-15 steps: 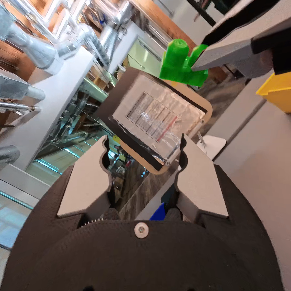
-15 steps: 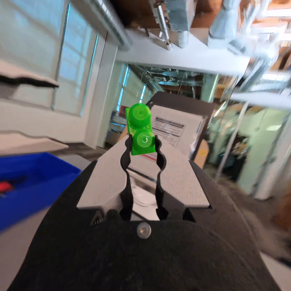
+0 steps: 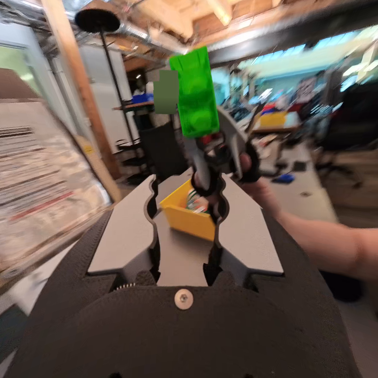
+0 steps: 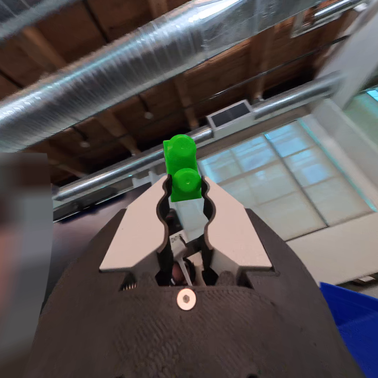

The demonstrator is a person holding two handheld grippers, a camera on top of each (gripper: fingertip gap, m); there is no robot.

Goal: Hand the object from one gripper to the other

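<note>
A bright green studded brick [image 4: 184, 176] is pinched at its lower end between the tips of my right gripper [image 4: 185, 180], which points up toward the ceiling. In the left wrist view the same brick [image 3: 195, 92] stands upright in the air, above and beyond my left gripper [image 3: 188, 180]. The right gripper [image 3: 206, 141] holds it from below, with a hand [image 3: 247, 163] on its handle. My left gripper is open and empty, its jaws wide apart and short of the brick.
A yellow bin [image 3: 190, 223] with items inside sits on the grey table [image 3: 180, 255] below the grippers. A forearm [image 3: 317, 239] crosses from the right. A large blurred board [image 3: 41, 163] is close on the left. A blue bin [image 4: 360, 323] is at lower right.
The left view has swung round to face the right gripper, so the brick now sits straight ahead instead of upper right. The right gripper has tilted up toward the ceiling, still gripping the brick.
</note>
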